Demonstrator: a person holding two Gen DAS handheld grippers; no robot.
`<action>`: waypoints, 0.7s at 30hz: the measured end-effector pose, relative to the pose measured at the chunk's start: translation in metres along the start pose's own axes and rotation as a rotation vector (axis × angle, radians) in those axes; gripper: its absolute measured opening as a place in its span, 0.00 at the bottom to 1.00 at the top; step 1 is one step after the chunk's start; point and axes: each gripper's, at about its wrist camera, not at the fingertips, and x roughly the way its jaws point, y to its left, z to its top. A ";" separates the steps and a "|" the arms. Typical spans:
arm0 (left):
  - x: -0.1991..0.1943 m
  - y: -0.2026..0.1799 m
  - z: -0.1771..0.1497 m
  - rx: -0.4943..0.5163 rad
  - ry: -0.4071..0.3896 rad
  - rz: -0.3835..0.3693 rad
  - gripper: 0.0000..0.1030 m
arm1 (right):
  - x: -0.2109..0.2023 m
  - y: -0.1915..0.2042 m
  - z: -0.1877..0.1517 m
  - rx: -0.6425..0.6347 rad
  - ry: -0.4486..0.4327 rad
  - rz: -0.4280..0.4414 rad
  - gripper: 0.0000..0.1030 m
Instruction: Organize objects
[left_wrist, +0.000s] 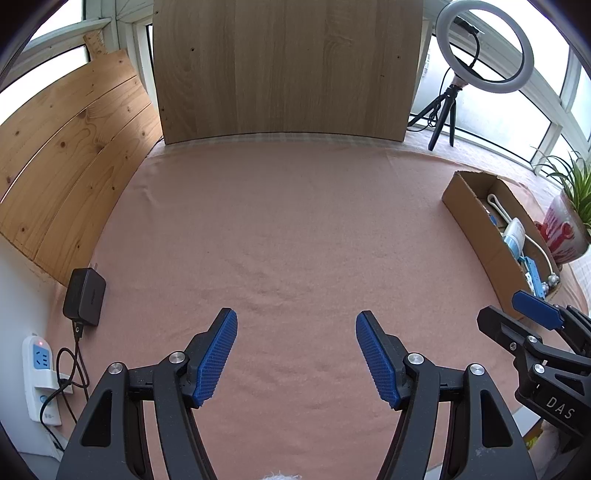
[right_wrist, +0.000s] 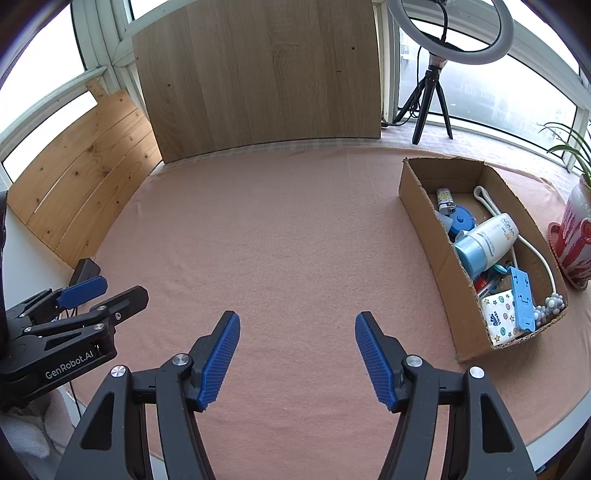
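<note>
A brown cardboard box (right_wrist: 424, 206) stands at the right of the pink cloth (right_wrist: 288, 236). Inside lie several small items: a white bottle with a blue cap (right_wrist: 485, 240), a blue power strip (right_wrist: 522, 299), a patterned tissue pack (right_wrist: 500, 319), a white cable (right_wrist: 491, 206) and a blue round thing (right_wrist: 461, 219). My right gripper (right_wrist: 297, 317) hovers open over bare cloth, left of the box, nothing between its blue pads. My left gripper (left_wrist: 296, 315) is open too, over bare cloth. The box (left_wrist: 476, 221) sits at the right edge of the left wrist view.
A wooden board (right_wrist: 258, 77) stands upright at the back, a pine panel (right_wrist: 85, 177) leans at the left. A ring light on a tripod (right_wrist: 436, 85) stands back right, a potted plant in a red and white pot (right_wrist: 576, 236) right of the box. A black charger (left_wrist: 85, 297) and white power strip (left_wrist: 38, 373) lie left.
</note>
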 end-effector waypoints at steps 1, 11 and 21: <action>0.000 0.000 0.000 -0.001 0.000 0.001 0.68 | 0.000 0.000 0.000 0.000 0.000 0.000 0.60; 0.002 0.000 0.001 -0.003 0.000 0.002 0.68 | 0.000 -0.003 0.000 0.005 0.003 0.002 0.60; 0.004 0.001 0.001 -0.003 0.002 0.001 0.68 | 0.001 -0.004 -0.001 0.008 0.004 0.000 0.60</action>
